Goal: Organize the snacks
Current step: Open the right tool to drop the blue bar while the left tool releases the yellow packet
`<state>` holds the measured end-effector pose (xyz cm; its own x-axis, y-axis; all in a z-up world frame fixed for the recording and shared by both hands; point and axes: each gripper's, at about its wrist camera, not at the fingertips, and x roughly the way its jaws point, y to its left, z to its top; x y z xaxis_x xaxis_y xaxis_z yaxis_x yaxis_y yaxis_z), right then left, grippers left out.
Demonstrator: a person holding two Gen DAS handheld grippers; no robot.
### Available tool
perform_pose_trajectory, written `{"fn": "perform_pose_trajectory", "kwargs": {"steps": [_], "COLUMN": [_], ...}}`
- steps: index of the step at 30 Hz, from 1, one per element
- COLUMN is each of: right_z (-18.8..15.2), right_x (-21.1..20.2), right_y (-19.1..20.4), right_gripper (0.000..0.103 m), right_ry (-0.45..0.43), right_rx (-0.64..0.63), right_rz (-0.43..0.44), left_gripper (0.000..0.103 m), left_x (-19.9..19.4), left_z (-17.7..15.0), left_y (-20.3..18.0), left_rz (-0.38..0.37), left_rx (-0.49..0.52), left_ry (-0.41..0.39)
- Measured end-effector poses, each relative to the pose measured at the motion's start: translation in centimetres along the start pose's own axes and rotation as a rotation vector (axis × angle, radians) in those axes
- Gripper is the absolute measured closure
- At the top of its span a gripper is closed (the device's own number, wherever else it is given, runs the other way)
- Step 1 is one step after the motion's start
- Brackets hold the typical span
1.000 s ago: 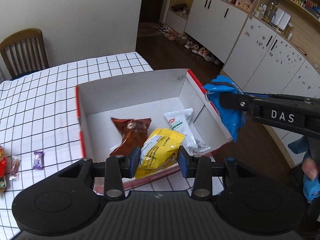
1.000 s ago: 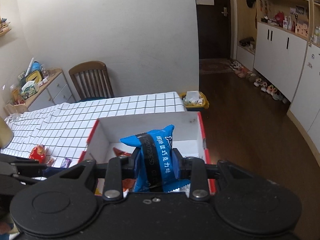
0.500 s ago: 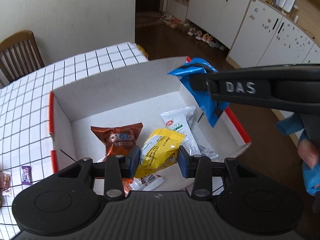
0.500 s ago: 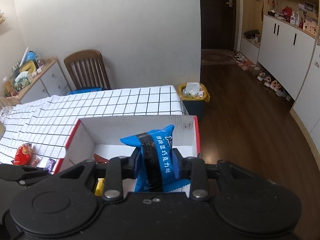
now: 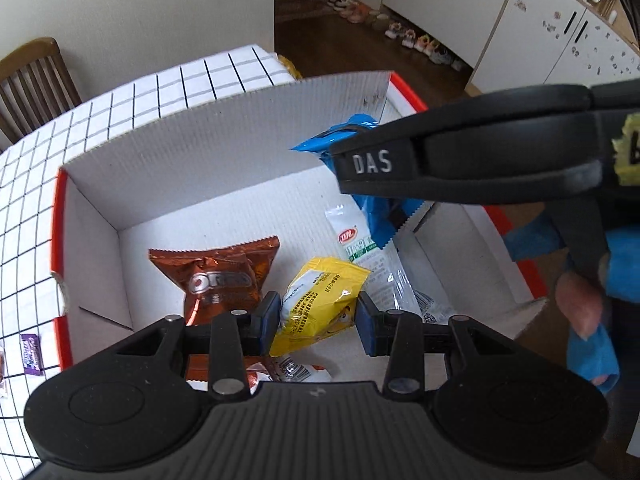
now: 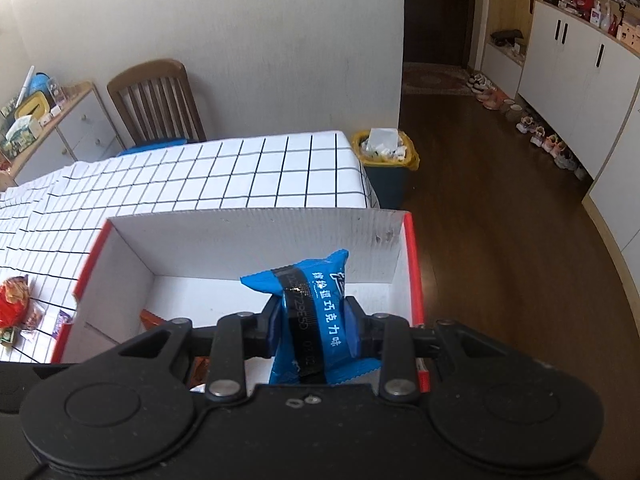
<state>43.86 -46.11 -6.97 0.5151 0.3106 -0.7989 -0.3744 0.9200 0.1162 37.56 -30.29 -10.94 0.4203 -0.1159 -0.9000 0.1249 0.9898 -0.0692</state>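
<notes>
While the right gripper [image 6: 312,326] pinches a blue pack [image 6: 310,312] between its pads, the pack hangs above the floor of the box [image 6: 248,232], toward the box's right wall. From the left wrist camera the same blue pack [image 5: 376,216] shows at about 1 o'clock of the box's middle, half hidden behind the right gripper's black finger [image 5: 460,160] marked DAS; its serrated lower edge sits just over a white pack [image 5: 360,244], though whether the two touch cannot be told.

The left gripper [image 5: 316,318] hovers over the near side of the box [image 5: 224,140] with its fingers spread and nothing between the pads. Seen through that gap lies a yellow pack [image 5: 320,300] on the box floor. At 9 o'clock of the yellow pack is a brown Oreo pack [image 5: 218,272], near it but apart. The white pack lies at 1 o'clock of the yellow one, running toward the right wall, its near part under the yellow pack's corner.

Outside the box, at 9 o'clock, a purple candy [image 5: 31,354] lies on the checked tablecloth [image 5: 120,100]. In the right wrist view a red pack [image 6: 14,300] and small sweets [image 6: 60,322] lie on the tablecloth [image 6: 200,176] left of the box. A chair [image 6: 156,100] stands at the table's far end, and a bin [image 6: 386,160] beside its far right corner.
</notes>
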Motion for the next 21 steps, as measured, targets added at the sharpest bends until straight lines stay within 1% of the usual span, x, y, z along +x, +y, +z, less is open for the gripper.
{"fn": "perform_pose_trajectory", "kwargs": {"steps": [6,10,16,19,21], "right_z": [-0.2,-0.3,-0.7,-0.9,-1.1], "right_x": [1.6,2.0,2.2,2.2,2.1], "right_y": [-0.4,-0.4,-0.2,-0.2,-0.2], "right_gripper": [0.073,0.073,0.07,0.071,0.071], "right_ry": [0.041,0.049,0.072,0.082,0.083], "right_rx": [0.001,-0.001,-0.013,-0.004,-0.005], "right_rz": [0.007,0.009,0.006,0.018,0.018], "left_gripper": [0.064,0.064,0.064,0.064,0.061], "left_x": [1.3,2.0,2.3,2.5,2.4], "left_z": [0.0,-0.1,-0.5,-0.4,-0.4], "left_y": [-0.1,0.2,-0.3,-0.2,0.0], "left_rz": [0.021,0.009,0.02,0.012,0.004], "left_rx": [0.017,-0.001,0.032,0.029,0.02], "left_ry": [0.031,0.06,0.072,0.088,0.093]}}
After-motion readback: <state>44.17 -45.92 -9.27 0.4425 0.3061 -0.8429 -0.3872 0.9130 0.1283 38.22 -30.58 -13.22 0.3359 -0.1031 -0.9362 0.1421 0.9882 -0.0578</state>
